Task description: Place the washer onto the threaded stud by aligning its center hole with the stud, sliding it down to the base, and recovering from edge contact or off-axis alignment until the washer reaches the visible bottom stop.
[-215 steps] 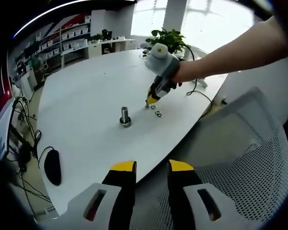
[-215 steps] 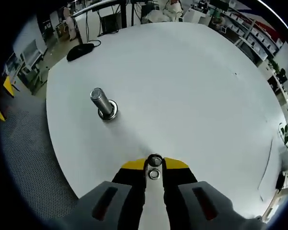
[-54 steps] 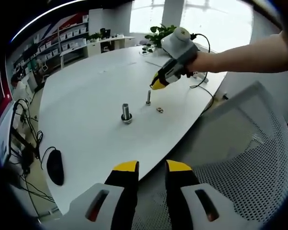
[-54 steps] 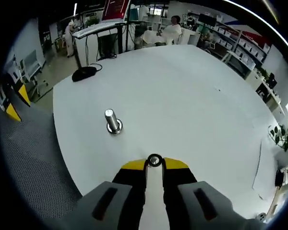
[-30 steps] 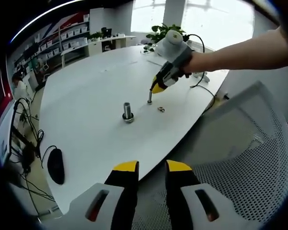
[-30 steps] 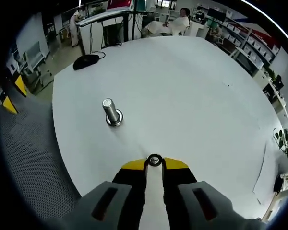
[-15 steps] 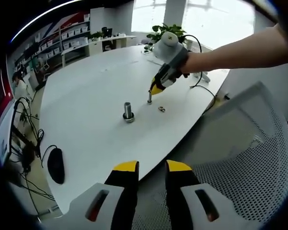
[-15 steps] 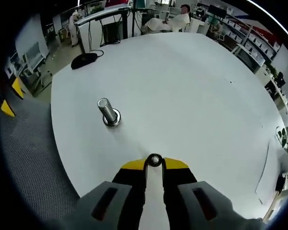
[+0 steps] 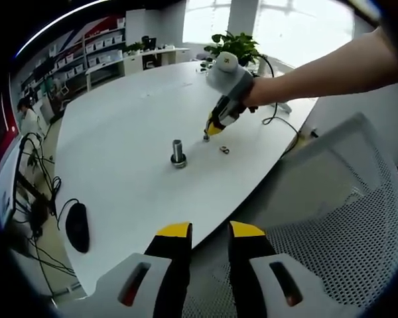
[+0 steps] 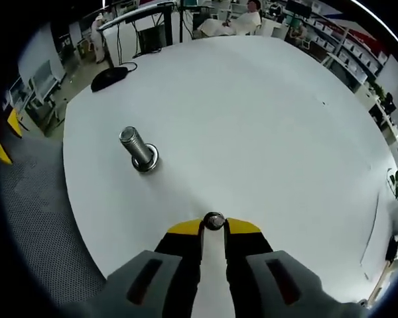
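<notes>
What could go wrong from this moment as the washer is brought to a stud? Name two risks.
The washer is pinched only at the very tips of the right claw, so it may slip or tilt. A loose metal ring lies on the table beside that claw and could be knocked away.

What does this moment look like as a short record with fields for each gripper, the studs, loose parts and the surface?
right gripper: shut on a small round metal part, low over the table
left gripper: open, holding nothing, off the table edge
large stud: upright, apart from the right gripper
loose part: lies beside the right gripper
surface: white table
mouse: near table edge
</notes>
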The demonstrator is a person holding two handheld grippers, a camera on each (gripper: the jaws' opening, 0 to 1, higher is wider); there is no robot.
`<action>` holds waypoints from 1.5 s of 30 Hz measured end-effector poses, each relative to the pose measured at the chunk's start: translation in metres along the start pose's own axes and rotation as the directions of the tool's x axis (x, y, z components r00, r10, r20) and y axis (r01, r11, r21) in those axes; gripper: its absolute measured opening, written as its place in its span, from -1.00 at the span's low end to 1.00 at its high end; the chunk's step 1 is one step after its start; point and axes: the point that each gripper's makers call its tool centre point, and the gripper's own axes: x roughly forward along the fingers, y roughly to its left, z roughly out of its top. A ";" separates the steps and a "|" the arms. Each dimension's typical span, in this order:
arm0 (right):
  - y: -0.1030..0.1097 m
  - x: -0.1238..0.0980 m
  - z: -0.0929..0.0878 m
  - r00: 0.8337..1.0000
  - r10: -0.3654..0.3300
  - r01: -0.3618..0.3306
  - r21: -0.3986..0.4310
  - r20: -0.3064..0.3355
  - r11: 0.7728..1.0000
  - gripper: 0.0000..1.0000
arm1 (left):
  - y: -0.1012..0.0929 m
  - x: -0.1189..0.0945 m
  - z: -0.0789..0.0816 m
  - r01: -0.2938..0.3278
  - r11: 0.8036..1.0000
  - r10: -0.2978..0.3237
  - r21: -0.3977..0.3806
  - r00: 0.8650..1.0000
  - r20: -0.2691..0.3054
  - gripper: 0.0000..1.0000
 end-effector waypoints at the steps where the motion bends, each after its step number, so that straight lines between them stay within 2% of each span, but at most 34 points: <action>1: 0.000 0.002 -0.002 1.000 -0.003 0.003 -0.009 -0.014 1.000 -0.71 | 0.000 0.000 0.000 0.000 1.000 0.000 0.000 1.000 0.000 -0.62; 7: 0.002 0.012 -0.007 0.999 0.006 -0.005 0.032 -0.038 0.999 -0.69 | 0.001 0.000 -0.001 -0.003 1.000 0.003 -0.003 1.000 -0.002 -0.63; 8: 0.000 0.012 -0.005 1.000 -0.004 0.005 0.024 -0.022 1.000 -0.68 | 0.001 0.000 -0.001 -0.002 1.000 0.002 -0.003 1.000 -0.002 -0.64; 15: 0.003 0.014 -0.010 0.999 0.002 0.000 0.051 -0.044 0.999 -0.67 | 0.000 0.001 -0.002 0.003 1.000 -0.003 -0.002 1.000 -0.011 -0.64; 30: -0.009 -0.005 -0.019 1.000 -0.015 0.018 0.112 -0.023 0.994 -0.65 | -0.001 0.001 -0.002 0.007 1.000 -0.007 0.008 1.000 -0.012 -0.64; 35: 0.005 -0.009 -0.026 1.000 0.011 -0.012 0.152 0.006 0.988 -0.63 | -0.001 0.001 -0.001 0.007 1.000 -0.007 0.011 1.000 -0.009 -0.65; 40: 0.025 -0.009 -0.040 1.000 0.025 -0.026 0.133 0.013 0.991 -0.63 | -0.002 0.002 -0.002 0.010 1.000 -0.010 0.017 1.000 -0.016 -0.66; 45: 0.025 -0.008 -0.045 1.000 0.015 -0.016 0.126 0.007 0.992 -0.64 | -0.003 0.002 -0.002 0.012 1.000 -0.012 0.019 1.000 -0.018 -0.66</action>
